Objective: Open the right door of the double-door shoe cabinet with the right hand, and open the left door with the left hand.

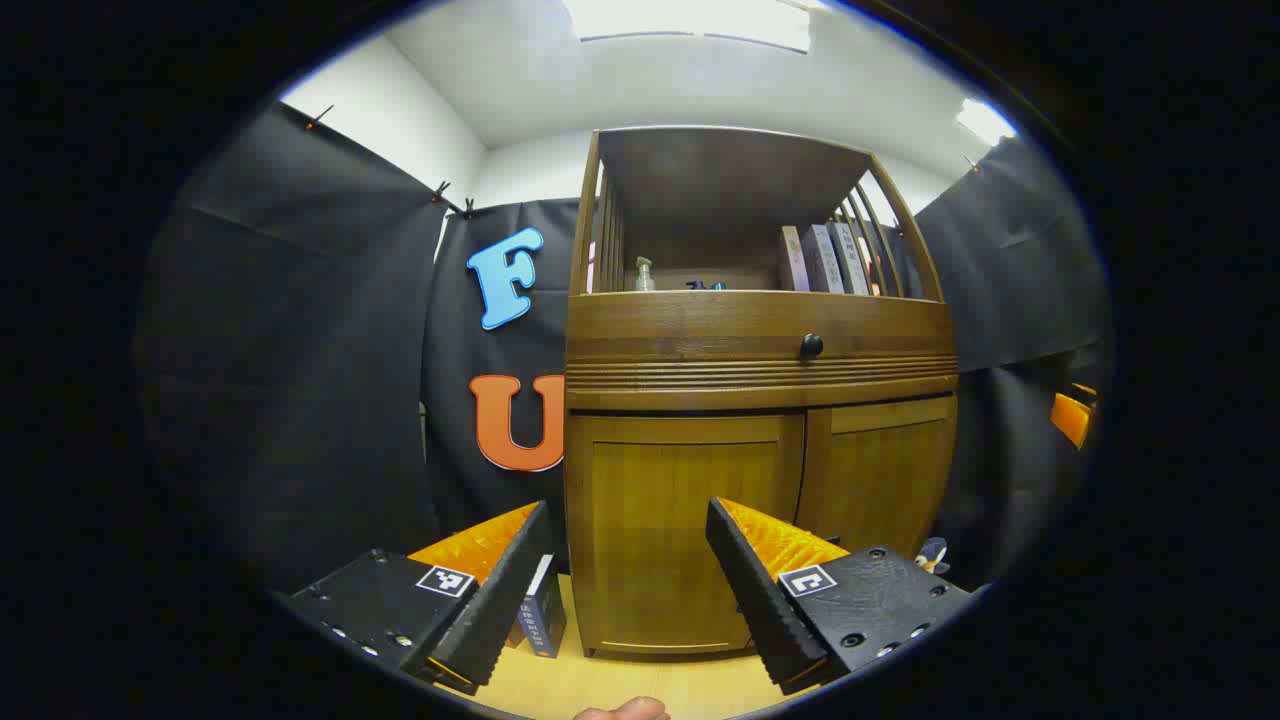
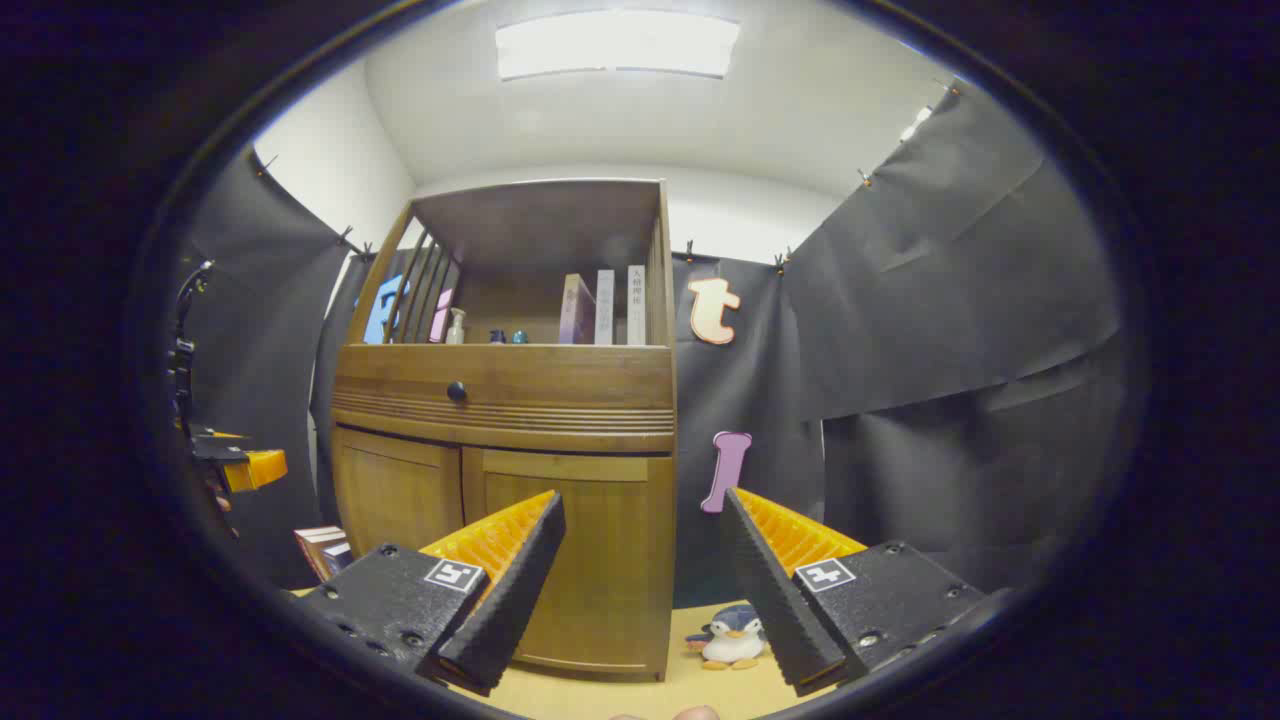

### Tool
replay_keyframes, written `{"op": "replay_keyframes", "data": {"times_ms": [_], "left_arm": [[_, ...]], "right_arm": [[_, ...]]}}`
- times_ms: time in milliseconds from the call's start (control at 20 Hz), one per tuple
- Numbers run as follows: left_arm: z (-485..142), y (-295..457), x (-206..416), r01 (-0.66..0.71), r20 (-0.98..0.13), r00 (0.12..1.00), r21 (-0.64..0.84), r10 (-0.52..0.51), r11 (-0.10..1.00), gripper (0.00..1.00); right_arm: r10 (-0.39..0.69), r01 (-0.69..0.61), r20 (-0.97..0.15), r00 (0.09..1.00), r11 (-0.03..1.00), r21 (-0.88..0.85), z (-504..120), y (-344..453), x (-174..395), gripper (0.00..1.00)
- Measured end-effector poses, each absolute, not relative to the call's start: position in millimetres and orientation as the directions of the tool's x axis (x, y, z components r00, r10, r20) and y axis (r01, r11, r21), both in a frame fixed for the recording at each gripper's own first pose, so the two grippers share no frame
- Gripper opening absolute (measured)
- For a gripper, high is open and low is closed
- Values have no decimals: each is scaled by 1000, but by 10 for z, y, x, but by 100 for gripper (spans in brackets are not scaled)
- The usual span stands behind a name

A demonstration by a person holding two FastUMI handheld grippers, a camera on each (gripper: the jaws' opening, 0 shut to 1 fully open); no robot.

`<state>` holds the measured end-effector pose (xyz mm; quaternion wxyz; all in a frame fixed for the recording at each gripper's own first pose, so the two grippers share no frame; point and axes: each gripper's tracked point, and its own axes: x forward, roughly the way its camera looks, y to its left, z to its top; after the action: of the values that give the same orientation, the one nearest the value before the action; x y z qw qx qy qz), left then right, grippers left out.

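The shoe cabinet [image 1: 760, 400] stands ahead of both grippers with both doors closed. The left door [image 1: 685, 530] lies straight ahead of the left gripper [image 1: 630, 560], whose fingers are spread apart, holding nothing. The right door [image 2: 575, 550] lies ahead of the right gripper [image 2: 645, 560], likewise spread and holding nothing. A toy penguin [image 2: 733, 635] sits on the floor between its fingers, beside the cabinet.

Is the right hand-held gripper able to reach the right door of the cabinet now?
Probably yes: the right hand-held gripper is open, facing the shut right door, and nothing stands between them.
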<state>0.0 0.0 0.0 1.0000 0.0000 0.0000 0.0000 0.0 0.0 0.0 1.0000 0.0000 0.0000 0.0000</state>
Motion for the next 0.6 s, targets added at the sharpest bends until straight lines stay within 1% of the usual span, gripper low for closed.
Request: {"op": "replay_keyframes", "data": {"times_ms": [50, 100, 200, 600], "left_arm": [[-3, -22, -14, 3, 0, 1000, 11, -3, 1000, 95], [-4, -38, -14, 7, 1, 1000, 25, -7, 1000, 95], [18, -51, -9, 10, 11, 1000, 36, -10, 999, 95], [77, -93, 2, 12, 34, 999, 13, -12, 1000, 94]], "right_arm": [[1, -1, -9, 1000, 1000, 0, -19, 8, 0, 99], [1, -1, -12, 1000, 1000, 2, -19, 24, 12, 100], [-8, 8, -10, 1000, 1000, 2, -7, 2, 18, 99], [-4, 4, -1, 1000, 1000, 11, 5, 51, 76, 98]]}}
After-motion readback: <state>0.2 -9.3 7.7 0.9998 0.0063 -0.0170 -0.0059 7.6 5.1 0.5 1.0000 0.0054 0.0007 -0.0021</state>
